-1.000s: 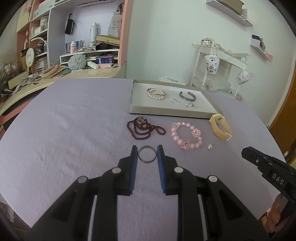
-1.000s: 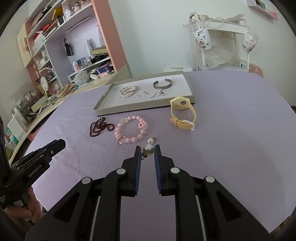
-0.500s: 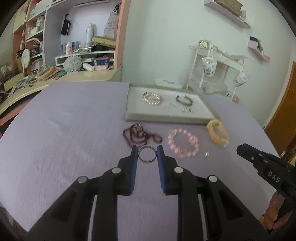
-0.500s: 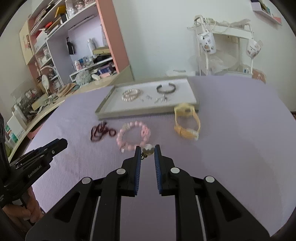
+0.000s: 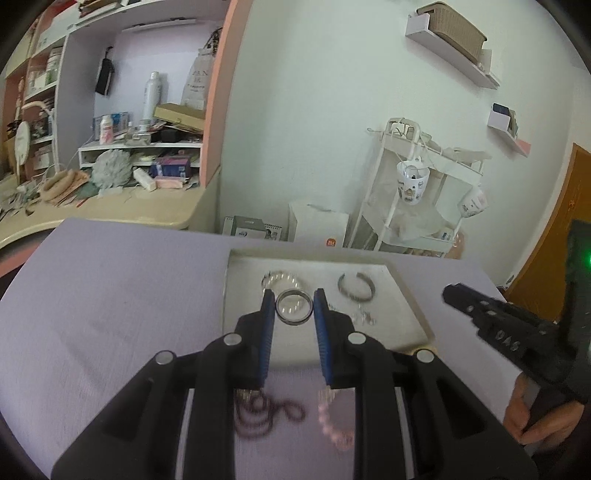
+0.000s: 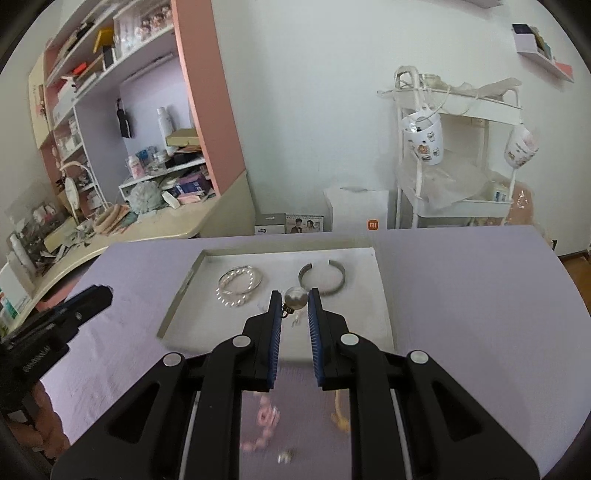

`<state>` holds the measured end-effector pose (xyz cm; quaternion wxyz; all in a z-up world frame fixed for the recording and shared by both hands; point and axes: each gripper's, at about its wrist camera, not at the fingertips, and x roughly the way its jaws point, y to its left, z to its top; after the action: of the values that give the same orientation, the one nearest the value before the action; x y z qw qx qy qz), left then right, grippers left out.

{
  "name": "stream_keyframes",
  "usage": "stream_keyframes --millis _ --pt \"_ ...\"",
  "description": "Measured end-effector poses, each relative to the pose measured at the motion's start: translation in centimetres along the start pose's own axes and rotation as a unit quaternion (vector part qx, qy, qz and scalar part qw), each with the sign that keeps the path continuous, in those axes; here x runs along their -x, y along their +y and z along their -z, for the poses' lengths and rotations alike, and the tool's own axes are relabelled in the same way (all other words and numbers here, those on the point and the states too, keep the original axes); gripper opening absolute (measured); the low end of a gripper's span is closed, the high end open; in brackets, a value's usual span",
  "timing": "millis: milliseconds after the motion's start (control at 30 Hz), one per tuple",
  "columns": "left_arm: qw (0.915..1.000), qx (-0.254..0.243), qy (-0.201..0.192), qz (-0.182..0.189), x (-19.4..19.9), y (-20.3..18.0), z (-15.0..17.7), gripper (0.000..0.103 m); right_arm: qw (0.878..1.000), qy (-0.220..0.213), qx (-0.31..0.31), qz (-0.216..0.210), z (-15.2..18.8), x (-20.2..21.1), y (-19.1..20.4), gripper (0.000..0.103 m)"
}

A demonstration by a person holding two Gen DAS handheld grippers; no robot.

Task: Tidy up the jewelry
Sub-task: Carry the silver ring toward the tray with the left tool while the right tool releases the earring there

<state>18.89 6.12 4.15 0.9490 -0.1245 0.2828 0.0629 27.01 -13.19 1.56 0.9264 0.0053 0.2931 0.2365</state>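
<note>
Left hand-held gripper point(image 5: 294, 308) clamps ring point(image 5: 294, 312) (over tray point(image 5: 413, 314)).

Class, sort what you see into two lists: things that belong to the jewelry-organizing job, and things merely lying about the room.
Belongs to the job:
- tray
- silver ring in left gripper
- pearl earring in right gripper
- pearl bracelet
- metal cuff
- dark bead necklace
- pink bead bracelet

Lying about:
- hanging cups
- wicker basket
- desk clutter

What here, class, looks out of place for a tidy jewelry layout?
Some pieces lie loose on the purple cloth outside the tray: a dark bead necklace and a pink bead bracelet.
</note>
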Motion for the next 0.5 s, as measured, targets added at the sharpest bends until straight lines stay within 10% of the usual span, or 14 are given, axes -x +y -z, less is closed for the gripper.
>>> stream_keyframes --millis 500 --pt "0.998 -0.004 0.062 0.012 -8.9 0.3 -1.7 0.021 0.995 0.103 -0.011 0.003 0.7 -9.4 -1.2 0.016"
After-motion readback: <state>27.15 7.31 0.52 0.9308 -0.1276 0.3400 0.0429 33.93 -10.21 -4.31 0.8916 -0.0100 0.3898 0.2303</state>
